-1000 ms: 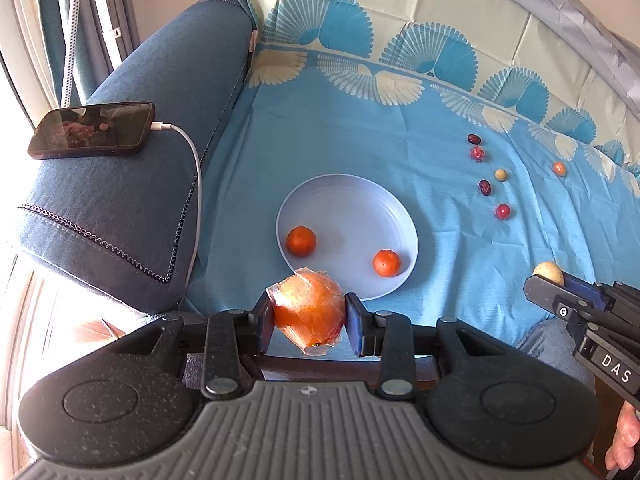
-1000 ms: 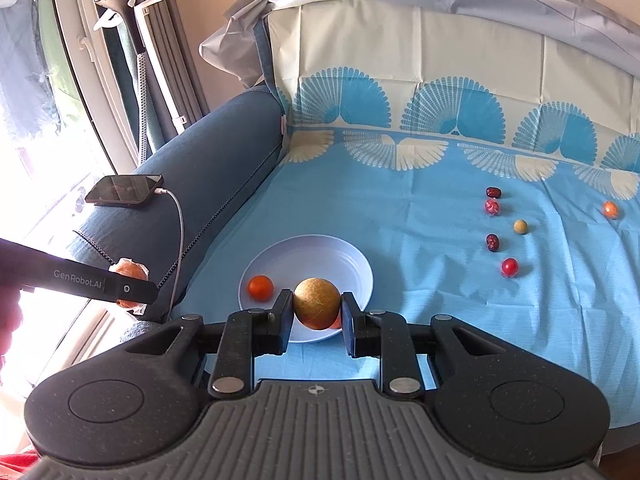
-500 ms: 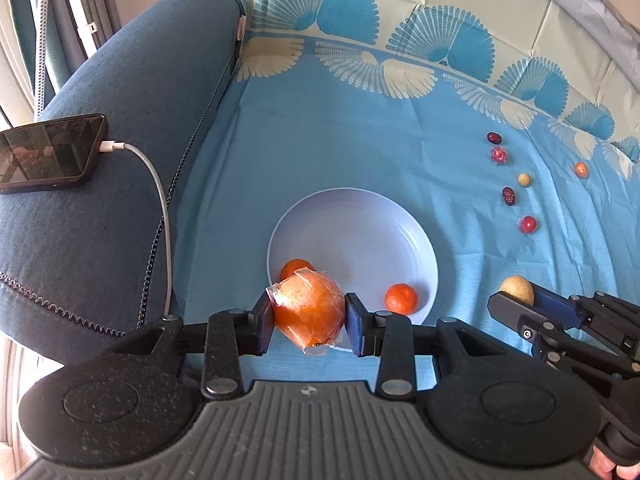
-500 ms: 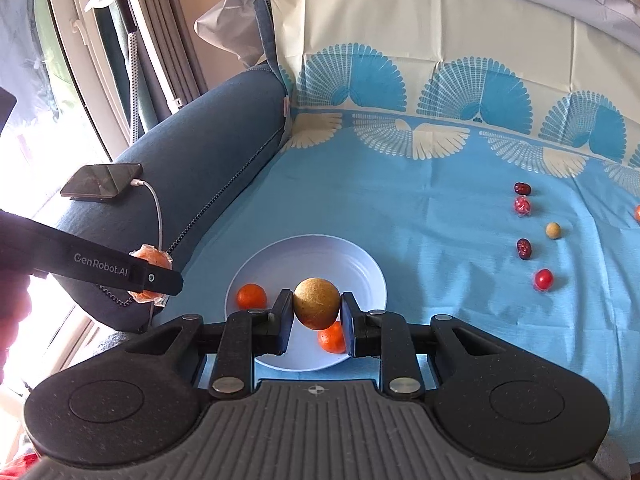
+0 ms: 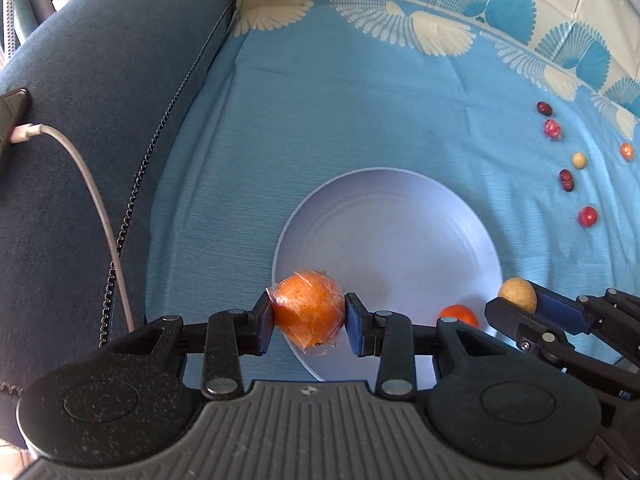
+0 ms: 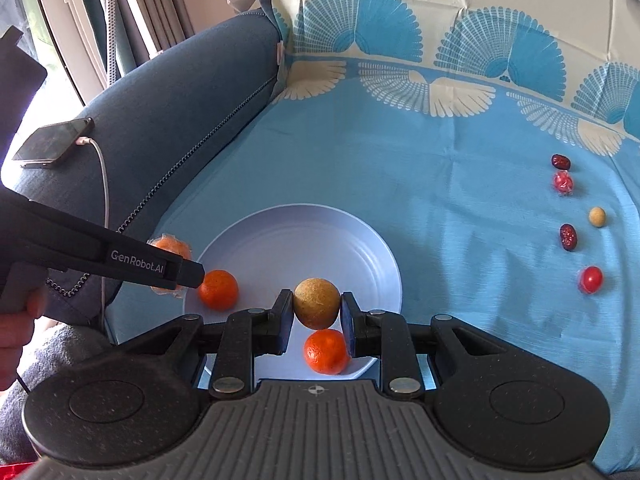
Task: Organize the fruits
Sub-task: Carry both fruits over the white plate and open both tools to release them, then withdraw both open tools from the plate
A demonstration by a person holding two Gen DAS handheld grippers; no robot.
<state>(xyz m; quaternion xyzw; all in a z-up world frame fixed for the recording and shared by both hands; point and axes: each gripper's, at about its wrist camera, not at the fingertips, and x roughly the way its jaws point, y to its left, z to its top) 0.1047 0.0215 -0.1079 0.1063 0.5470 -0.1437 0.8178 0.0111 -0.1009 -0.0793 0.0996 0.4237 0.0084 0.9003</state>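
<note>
My left gripper is shut on a plastic-wrapped orange, held over the near left rim of the pale blue plate. My right gripper is shut on a round tan fruit, held over the plate's near part. Two small oranges lie in the plate: one at its left and one at its near edge. The left gripper with its wrapped orange shows in the right wrist view. The right gripper with the tan fruit shows in the left wrist view.
Several small fruits lie in a row on the blue sheet to the right: dark dates, red ones and a tan ball. A phone on a white cable rests on the dark blue sofa arm at left.
Both grippers have moved forward and closer to the plate with their fruits still held. The left gripper now hangs over the plate's left rim, the right one over its near part.
</note>
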